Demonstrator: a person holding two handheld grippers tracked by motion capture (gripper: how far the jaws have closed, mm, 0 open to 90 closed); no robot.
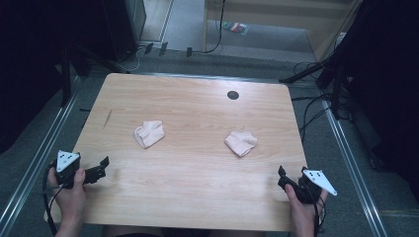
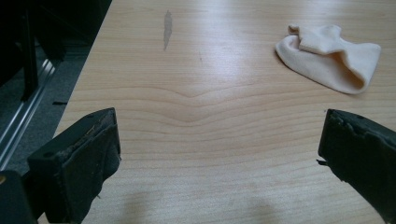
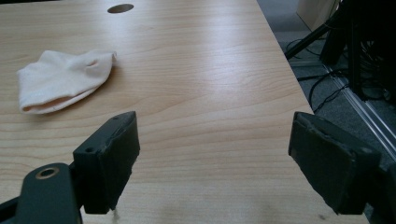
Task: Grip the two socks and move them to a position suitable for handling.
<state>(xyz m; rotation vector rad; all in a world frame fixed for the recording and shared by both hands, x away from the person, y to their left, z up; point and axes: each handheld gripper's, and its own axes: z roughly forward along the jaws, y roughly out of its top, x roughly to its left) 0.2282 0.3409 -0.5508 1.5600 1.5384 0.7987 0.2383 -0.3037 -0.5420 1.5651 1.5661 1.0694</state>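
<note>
Two cream ankle socks lie apart on the wooden table (image 1: 192, 163). The left sock (image 1: 149, 133) (image 2: 331, 58) rests left of centre and the right sock (image 1: 241, 142) (image 3: 63, 80) right of centre. A hand holds my left gripper (image 1: 102, 168) (image 2: 219, 161) low at the table's front left edge, open, with bare wood between its jaws; the left sock lies ahead of it, to the right. My right gripper (image 1: 282, 177) (image 3: 212, 161) sits at the front right edge, also open and holding nothing, with the right sock ahead, to its left.
A round dark cable hole (image 1: 232, 95) (image 3: 120, 8) sits near the table's far edge. A dark streak (image 1: 107, 118) (image 2: 167, 28) marks the wood at the left. Black stands and cables (image 1: 321, 74) crowd the floor right of the table. Metal rails (image 1: 34, 168) run along both sides.
</note>
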